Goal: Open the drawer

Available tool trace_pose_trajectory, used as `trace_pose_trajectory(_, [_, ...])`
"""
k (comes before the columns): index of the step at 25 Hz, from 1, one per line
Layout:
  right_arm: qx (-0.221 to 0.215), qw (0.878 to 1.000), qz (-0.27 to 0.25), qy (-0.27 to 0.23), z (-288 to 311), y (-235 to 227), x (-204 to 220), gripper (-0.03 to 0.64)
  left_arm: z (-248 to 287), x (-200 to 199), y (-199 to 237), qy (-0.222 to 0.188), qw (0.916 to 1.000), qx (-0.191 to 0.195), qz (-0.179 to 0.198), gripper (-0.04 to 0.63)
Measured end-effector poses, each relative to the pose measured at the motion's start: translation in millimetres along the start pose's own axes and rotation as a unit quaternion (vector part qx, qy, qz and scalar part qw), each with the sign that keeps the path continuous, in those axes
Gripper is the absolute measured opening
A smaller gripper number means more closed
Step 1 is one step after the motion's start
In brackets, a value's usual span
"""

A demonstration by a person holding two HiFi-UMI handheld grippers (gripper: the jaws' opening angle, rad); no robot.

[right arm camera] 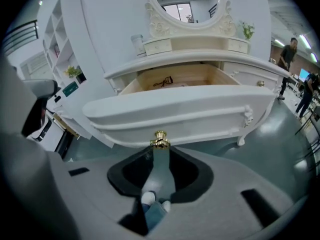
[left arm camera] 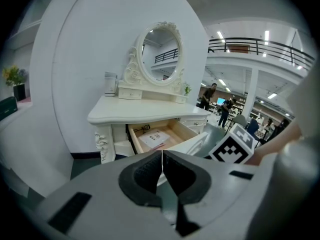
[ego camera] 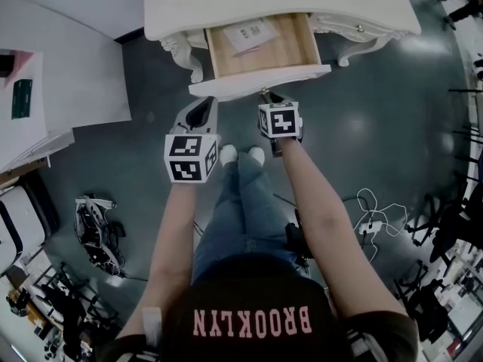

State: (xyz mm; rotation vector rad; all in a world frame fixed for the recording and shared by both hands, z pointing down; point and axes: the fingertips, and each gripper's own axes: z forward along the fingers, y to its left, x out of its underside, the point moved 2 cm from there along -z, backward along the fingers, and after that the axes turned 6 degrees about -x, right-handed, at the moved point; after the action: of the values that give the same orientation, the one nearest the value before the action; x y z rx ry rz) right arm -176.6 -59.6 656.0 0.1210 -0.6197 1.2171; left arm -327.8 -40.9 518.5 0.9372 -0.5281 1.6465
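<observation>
The white dressing table (ego camera: pixel 279 2) has its middle drawer (ego camera: pixel 260 80) pulled well out, with papers (ego camera: pixel 251 32) lying inside. A small gold knob (right arm camera: pixel 159 140) sits at the centre of the drawer front (right arm camera: pixel 180 111). My right gripper (right arm camera: pixel 160 149) points down at that knob, and its tips close on it from both sides. In the head view, the right gripper (ego camera: pixel 268 96) meets the drawer's front edge. My left gripper (ego camera: pixel 202 104) hovers just left of it, in front of the drawer, touching nothing. Its jaws meet in a thin line, so the left gripper (left arm camera: pixel 162 159) is empty.
A white shelf unit (ego camera: pixel 60 74) stands to the left. White cables (ego camera: pixel 373 217) lie on the dark floor at the right, with a bundle of gear (ego camera: pixel 98 228) at the left. The person's feet (ego camera: pixel 241 154) stand just behind the grippers. People (left arm camera: pixel 207 95) walk far off.
</observation>
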Motion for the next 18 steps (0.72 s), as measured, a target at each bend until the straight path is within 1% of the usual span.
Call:
trace_pose_trajectory(1, [0.004,1.0,-0.006,0.012,-1,-1,4,0.016,-1,0,-1,0.0,1.0,-0.001,0.0,0.005])
trace_pose_trajectory(2, [0.008,1.0,-0.011,0.022,-2,-2,9,-0.005,-2,1,-1,0.0,1.0,-0.001,0.0,0.006])
trace_pose_trajectory(4, [0.011,0.999,-0.017,0.025,-8,-2,15,-0.005,-5,0,-4,-0.002,1.0,-0.001,0.002,0.006])
trace_pose_trajectory(8, [0.014,1.0,-0.013,0.011,-27,-6,16,-0.005,-13,-7,-10,-0.011,0.9999,-0.001,0.005,0.005])
trace_pose_trajectory(18, [0.001,0.999,-0.029,-0.03,-80,-2,-9,-0.005,-31,-34,-27,-0.037,0.9992,0.001,0.015,0.006])
